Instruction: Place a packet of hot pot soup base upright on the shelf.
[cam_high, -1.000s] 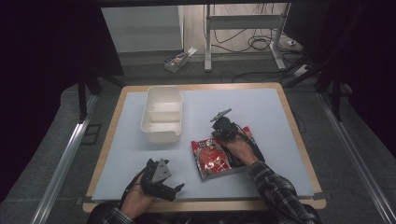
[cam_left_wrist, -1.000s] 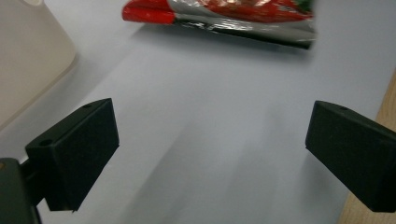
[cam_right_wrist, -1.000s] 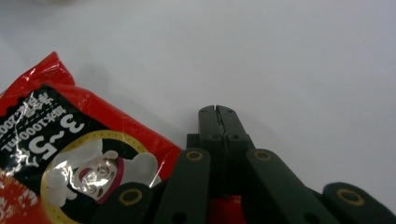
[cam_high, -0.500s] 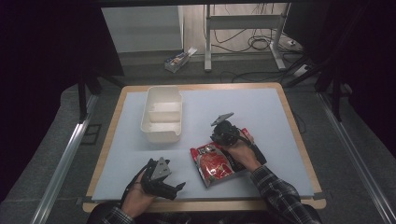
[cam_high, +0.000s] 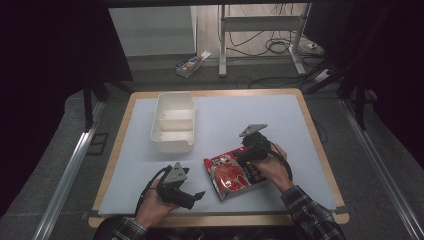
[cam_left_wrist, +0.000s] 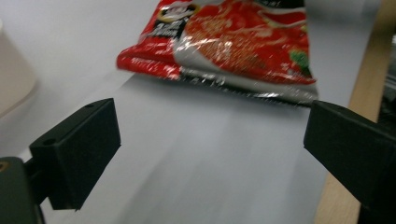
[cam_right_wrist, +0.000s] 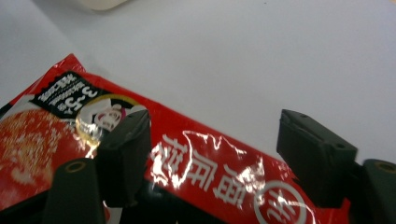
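Judging the risks first, we see the red snack packet (cam_high: 234, 173) lying flat on the pale blue mat (cam_high: 220, 120), just in front of the white two-compartment tub (cam_high: 173, 122) and towards the near right of it. Our right gripper (cam_high: 246, 153) hovers over the packet's far edge with its jaws parted; they have just been opening, and in the right gripper view the packet (cam_right_wrist: 196, 177) lies beneath and between the two black fingers (cam_right_wrist: 122, 154) without either pad pressing on it. We judge the slick, crinkly film the main hazard: if we close again on a shallow pinch of the edge, the foil may slide out or the bag may swing and spill off the near side of the mat. Dragging it instead of lifting could catch it against the tub's wall.

Our left gripper (cam_high: 192, 197) rests near the front edge, to the near side of the tub, jaws spread wide and empty. In the left gripper view the packet (cam_left_wrist: 233, 42) lies ahead of those jaws, clearly apart from them, with bare mat between.
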